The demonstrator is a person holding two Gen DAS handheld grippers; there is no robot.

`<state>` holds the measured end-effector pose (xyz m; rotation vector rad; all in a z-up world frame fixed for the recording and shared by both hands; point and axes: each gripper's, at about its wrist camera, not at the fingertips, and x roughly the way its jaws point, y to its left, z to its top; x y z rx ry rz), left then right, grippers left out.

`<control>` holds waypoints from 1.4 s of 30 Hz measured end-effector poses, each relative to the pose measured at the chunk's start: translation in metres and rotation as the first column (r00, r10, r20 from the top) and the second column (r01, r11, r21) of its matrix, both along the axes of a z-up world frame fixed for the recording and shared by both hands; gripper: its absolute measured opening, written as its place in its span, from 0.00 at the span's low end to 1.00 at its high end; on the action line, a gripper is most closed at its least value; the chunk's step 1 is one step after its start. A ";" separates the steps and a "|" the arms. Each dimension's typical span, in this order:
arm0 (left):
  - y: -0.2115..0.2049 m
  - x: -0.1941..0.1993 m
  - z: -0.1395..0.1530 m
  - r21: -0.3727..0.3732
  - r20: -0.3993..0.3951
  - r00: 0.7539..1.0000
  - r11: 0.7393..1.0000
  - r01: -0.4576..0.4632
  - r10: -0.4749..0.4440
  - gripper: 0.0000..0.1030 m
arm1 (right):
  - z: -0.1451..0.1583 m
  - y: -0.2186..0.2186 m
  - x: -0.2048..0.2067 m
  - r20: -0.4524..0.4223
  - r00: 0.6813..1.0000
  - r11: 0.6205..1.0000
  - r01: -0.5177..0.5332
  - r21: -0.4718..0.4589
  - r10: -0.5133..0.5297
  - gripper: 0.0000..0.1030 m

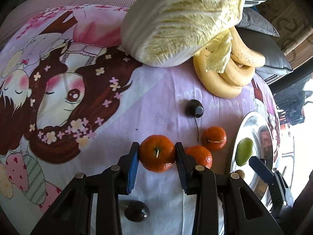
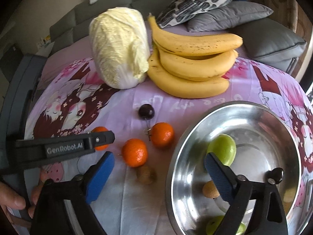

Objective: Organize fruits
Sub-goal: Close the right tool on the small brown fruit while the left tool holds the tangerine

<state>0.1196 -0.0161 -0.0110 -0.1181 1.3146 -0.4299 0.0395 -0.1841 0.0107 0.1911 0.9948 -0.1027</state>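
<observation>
The left tool (image 1: pixel 157 152) is clenched on a small round orange mandarin (image 1: pixel 157 153), blue pads pressed to both sides; the fruit looks just clear of the pink-and-lilac cartoon-print cloth (image 1: pixel 88 78) covering the tabletop, though whether it's fully lifted can't be told. The right tool (image 2: pixel 158 164) is released, jaws spread wide w/ nothing between them, one finger over the cloth and the other over the shiny round steel bowl (image 2: pixel 283 133).

Progress, judged from what lies where: partway, approx. a third. Already in the bowl: a pale green oval fruit (image 2: pixel 222 148), a dark red cherry (image 2: pixel 274 175) by the near rim, a small tan round fruit (image 2: pixel 209 191), plus more green fruit (image 2: pixel 213 225) at the bottom edge, partly hidden by the tool.

Left on the cloth: two more orange mandarins (image 2: pixel 162 135) (image 2: pixel 135 154) near each other, a dark cherry w/ long stem (image 2: pixel 146 111) just behind them, a small brownish fuzzy fruit (image 2: pixel 145 174) just beside the bowl, and another dark cherry (image 1: pixel 137 211) under the left tool. At the back, a bunch of yellow bananas (image 2: pixel 191 58) touches a pale yellow-white napa cabbage (image 2: pixel 119 47); the cabbage isn't fruit, so it prob. stays put, and the bananas may be too big for the bowl.

Next, the held mandarin needs to go rightward to the bowl.
</observation>
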 end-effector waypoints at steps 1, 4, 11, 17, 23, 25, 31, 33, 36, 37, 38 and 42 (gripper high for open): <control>0.004 0.000 0.002 -0.004 -0.002 1.000 1.000 -0.004 0.004 0.36 | 0.000 0.002 0.000 0.000 1.000 1.000 -0.010 0.001 0.010 0.84; 0.013 -0.001 0.006 -0.012 -0.004 1.000 1.000 -0.010 0.010 0.36 | -0.001 0.009 0.001 0.004 0.998 0.998 -0.061 0.025 0.061 0.76; 0.020 -0.003 0.008 -0.020 -0.016 1.000 0.999 -0.026 0.026 0.36 | -0.007 0.021 0.002 -0.012 0.994 0.994 -0.107 0.022 0.107 0.67; 0.028 -0.001 0.008 -0.015 -0.015 0.999 0.999 -0.038 0.037 0.36 | -0.010 0.023 0.002 -0.022 0.991 0.990 -0.129 0.050 0.130 0.41; 0.023 -0.001 0.009 -0.014 -0.019 0.999 0.999 -0.039 0.039 0.36 | -0.016 0.026 0.003 -0.058 0.989 0.991 -0.132 0.035 0.134 0.36; 0.018 0.000 0.007 -0.014 -0.019 0.999 0.999 -0.040 0.039 0.37 | -0.018 0.025 0.003 -0.066 0.990 0.992 -0.122 0.027 0.123 0.36; 0.018 0.000 0.007 -0.013 -0.019 0.999 0.999 -0.040 0.040 0.37 | -0.023 0.027 0.004 -0.093 0.988 0.992 -0.122 -0.003 0.121 0.35; 0.019 -0.001 0.007 -0.013 -0.020 0.999 0.999 -0.040 0.040 0.36 | -0.023 0.028 0.004 -0.095 0.988 0.992 -0.126 -0.006 0.125 0.35; 0.015 -0.001 0.007 -0.012 -0.021 0.999 0.999 -0.038 0.037 0.37 | -0.023 0.029 0.004 -0.098 0.987 0.992 -0.128 -0.019 0.126 0.35; 0.013 -0.002 0.006 -0.012 -0.021 0.999 0.999 -0.036 0.036 0.37 | -0.024 0.031 0.005 -0.101 0.987 0.991 -0.131 -0.025 0.128 0.34; 0.013 -0.002 0.006 -0.012 -0.021 0.999 0.999 -0.036 0.036 0.37 | -0.025 0.032 0.006 -0.104 0.986 0.991 -0.133 -0.032 0.129 0.34; 0.015 -0.003 0.008 -0.012 -0.022 0.999 0.999 -0.036 0.036 0.37 | -0.030 0.039 0.007 -0.124 0.982 0.985 -0.151 -0.084 0.140 0.33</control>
